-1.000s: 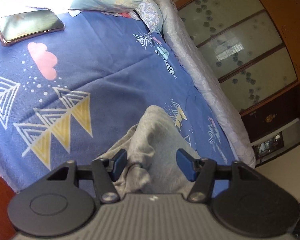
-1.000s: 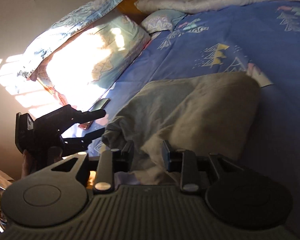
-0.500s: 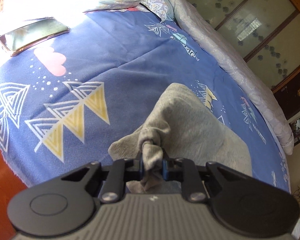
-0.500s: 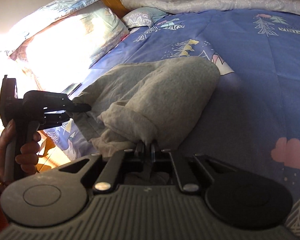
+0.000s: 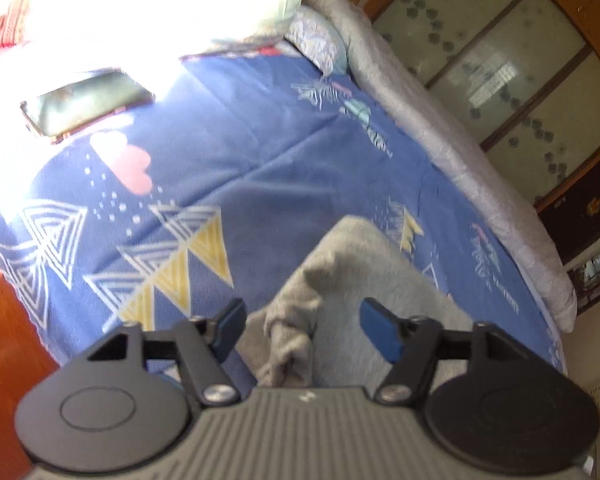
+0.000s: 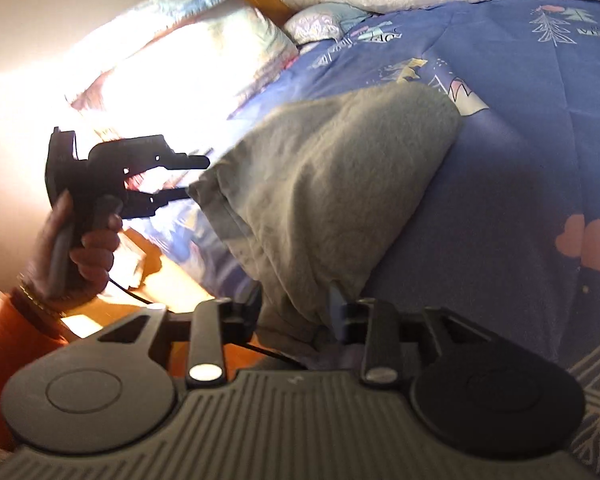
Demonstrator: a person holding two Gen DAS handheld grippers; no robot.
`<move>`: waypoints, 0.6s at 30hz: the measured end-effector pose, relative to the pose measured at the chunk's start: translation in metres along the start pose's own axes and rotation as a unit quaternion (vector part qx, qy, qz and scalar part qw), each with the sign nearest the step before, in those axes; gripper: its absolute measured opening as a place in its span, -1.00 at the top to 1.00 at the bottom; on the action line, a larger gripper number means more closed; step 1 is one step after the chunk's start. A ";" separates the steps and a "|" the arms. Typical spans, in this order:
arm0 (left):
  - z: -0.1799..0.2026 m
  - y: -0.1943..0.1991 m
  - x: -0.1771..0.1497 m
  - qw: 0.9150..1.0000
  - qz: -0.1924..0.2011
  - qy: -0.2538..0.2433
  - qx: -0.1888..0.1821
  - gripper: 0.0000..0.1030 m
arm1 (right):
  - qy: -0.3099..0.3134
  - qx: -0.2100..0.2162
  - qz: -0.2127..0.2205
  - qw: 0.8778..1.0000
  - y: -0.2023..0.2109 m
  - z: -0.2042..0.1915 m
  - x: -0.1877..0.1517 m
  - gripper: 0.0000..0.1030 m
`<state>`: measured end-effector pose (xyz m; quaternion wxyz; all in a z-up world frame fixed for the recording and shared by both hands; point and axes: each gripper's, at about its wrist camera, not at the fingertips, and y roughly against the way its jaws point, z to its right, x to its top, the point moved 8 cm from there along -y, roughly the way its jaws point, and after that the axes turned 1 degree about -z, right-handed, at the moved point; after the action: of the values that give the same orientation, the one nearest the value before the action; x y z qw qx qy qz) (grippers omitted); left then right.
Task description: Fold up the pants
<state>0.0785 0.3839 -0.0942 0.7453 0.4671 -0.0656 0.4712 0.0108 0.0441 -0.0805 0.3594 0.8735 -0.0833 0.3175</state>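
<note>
Grey pants [image 5: 360, 264] lie folded over on the blue patterned bedsheet [image 5: 240, 140], near the bed's edge. My left gripper [image 5: 304, 332] has its jaws opening wide. A bunched edge of the pants sits loose between its blue pads [image 5: 380, 334], which do not touch it. In the right wrist view the pants [image 6: 340, 184] form a thick folded heap. My right gripper [image 6: 294, 314] is opening too, with the near hem lying between its fingers and not pinched. The left gripper [image 6: 192, 178] shows there at the heap's left edge, held by a person's hand [image 6: 84, 240].
A phone [image 5: 86, 104] lies on the sheet near the sunlit pillows [image 5: 220, 0]. A rolled pale quilt [image 5: 460, 168] runs along the bed's far side, with a wooden wardrobe with frosted glass doors [image 5: 500, 60] behind it. The wooden bed edge [image 5: 4, 340] is at the left.
Half a second ago both grippers were shut on the pants' near edge. Now both have opened and the cloth has dropped loose between the fingers. The right gripper has shifted along the bed.
</note>
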 end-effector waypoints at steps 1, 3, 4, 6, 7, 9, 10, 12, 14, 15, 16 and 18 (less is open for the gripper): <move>-0.001 0.000 0.007 1.000 0.008 -0.001 0.002 -0.75 | -0.011 0.004 0.017 1.000 0.007 0.004 0.006 0.04; -0.001 -0.010 0.015 1.000 -0.002 -0.017 0.003 -0.76 | -0.042 -0.001 0.033 0.999 0.012 0.016 0.016 0.00; -0.001 -0.020 0.016 0.999 -0.013 -0.031 0.003 -0.76 | -0.063 -0.003 0.037 0.997 0.012 0.023 0.020 -0.03; -0.001 -0.039 0.015 0.998 -0.039 -0.049 -0.011 -0.76 | -0.103 -0.004 0.040 0.994 0.008 0.036 0.027 -0.12; -0.003 -0.047 0.013 0.997 -0.056 -0.051 -0.019 -0.76 | -0.117 0.001 0.039 0.992 0.004 0.039 0.029 -0.17; -0.008 -0.062 0.008 0.994 -0.090 -0.048 -0.039 -0.77 | -0.141 0.006 0.032 0.989 -0.008 0.043 0.029 -0.22; -0.011 -0.068 0.006 0.992 -0.103 -0.049 -0.046 -0.80 | -0.154 0.008 0.028 0.988 -0.014 0.045 0.028 -0.26; -0.017 -0.077 0.002 0.990 -0.123 -0.055 -0.052 -0.89 | -0.175 0.017 0.015 0.984 -0.027 0.045 0.026 -0.33; -0.022 -0.083 -0.002 0.987 -0.135 -0.057 -0.060 -0.95 | -0.183 0.021 -0.004 0.983 -0.039 0.042 0.019 -0.40; -0.020 -0.083 -0.002 0.987 -0.134 -0.057 -0.071 -0.99 | -0.181 0.022 -0.015 0.983 -0.045 0.041 0.016 -0.40; -0.019 -0.083 -0.004 0.986 -0.138 -0.058 -0.078 -0.99 | -0.181 0.018 -0.026 0.983 -0.052 0.041 0.013 -0.40; -0.012 -0.084 -0.012 0.984 -0.141 -0.074 -0.081 -0.97 | -0.187 0.017 -0.040 0.981 -0.068 0.045 0.010 -0.40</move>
<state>0.1321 0.3754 -0.1604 0.8328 0.4435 -0.0912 0.3186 0.0666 0.0644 -0.1374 0.3349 0.9262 -0.1090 0.1349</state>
